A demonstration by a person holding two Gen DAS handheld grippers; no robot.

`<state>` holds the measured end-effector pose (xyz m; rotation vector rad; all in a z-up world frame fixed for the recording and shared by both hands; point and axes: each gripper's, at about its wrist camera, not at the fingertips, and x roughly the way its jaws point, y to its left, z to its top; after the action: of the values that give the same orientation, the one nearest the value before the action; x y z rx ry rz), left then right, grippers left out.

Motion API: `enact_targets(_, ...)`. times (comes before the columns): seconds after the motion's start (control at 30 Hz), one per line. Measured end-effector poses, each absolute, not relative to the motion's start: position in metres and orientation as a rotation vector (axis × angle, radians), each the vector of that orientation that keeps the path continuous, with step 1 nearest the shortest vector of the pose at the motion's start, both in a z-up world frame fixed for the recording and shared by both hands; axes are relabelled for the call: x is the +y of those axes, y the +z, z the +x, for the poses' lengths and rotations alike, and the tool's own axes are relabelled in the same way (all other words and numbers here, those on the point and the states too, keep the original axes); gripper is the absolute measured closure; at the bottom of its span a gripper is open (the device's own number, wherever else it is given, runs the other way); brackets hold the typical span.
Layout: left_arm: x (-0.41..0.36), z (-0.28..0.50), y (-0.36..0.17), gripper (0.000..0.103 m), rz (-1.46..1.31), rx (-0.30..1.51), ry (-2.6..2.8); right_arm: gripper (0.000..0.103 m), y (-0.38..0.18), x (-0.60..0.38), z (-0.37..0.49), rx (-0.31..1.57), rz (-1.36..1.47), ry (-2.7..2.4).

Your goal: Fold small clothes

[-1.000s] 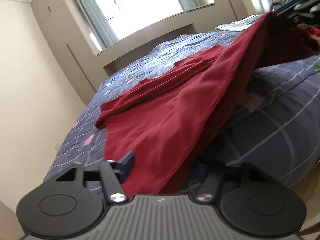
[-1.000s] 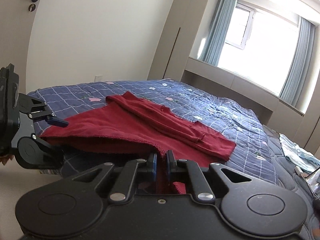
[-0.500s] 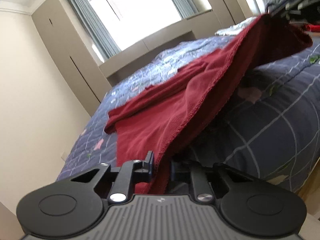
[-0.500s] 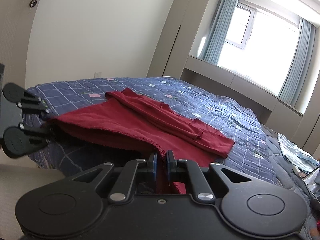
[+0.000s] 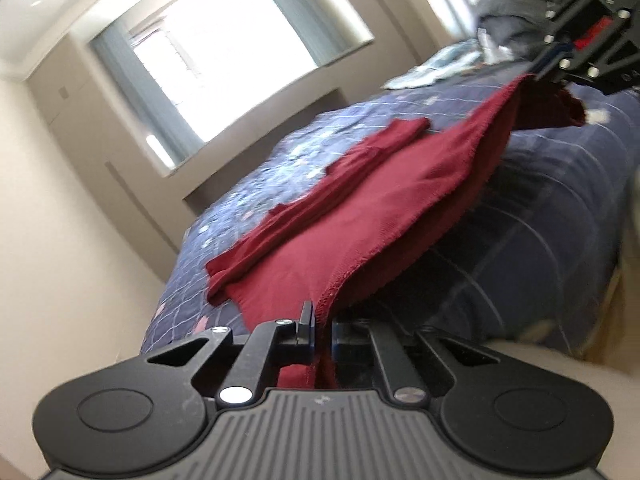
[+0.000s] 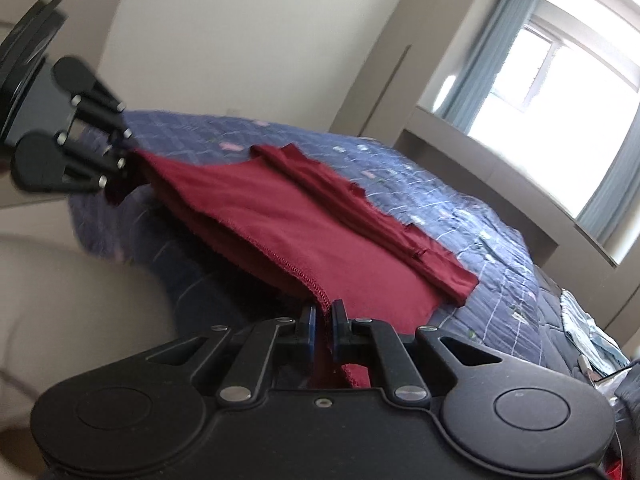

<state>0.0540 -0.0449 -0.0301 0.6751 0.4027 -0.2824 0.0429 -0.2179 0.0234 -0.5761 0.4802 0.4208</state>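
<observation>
Both hand-held grippers are pinching the near hem of the red garment [image 5: 360, 216], one at each corner. Left hand-held gripper [image 5: 320, 328] is closed down to a sliver with the hem's stitched edge caught between its fingers; right hand-held gripper [image 6: 323, 318] is clamped the same way on the other corner. Seen from the left camera, the right hand-held gripper [image 5: 560, 66] is sitting at the far end of the lifted hem.

Judging by this, a fold is under way: the hem is being held up off the bed [image 5: 540, 216] while the far part of the garment is lying flat on the quilt, with a sleeve [image 6: 360, 204] folded across it on the window side. Next move, I'd guess, calls for carrying both corners together over the flat part toward the window, keeping the hem taut and level so it lands square, then letting go.

Near the pillows, other clothes [image 5: 440, 64] are lying well apart from the garment.
</observation>
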Motion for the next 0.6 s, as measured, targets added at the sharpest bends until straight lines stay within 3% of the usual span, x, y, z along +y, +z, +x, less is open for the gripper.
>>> enact_targets(0.33,-0.034,-0.004,-0.020,0.097,0.715,0.514,-0.480,0.096,0.029,-0.222,-0.015,0.620,-0.605,0.543)
enact_targets(0.6,-0.025,0.002,0.014,0.096,0.615,0.551,-0.547,0.096,0.068,-0.225,0.002,0.561,-0.594,0.536)
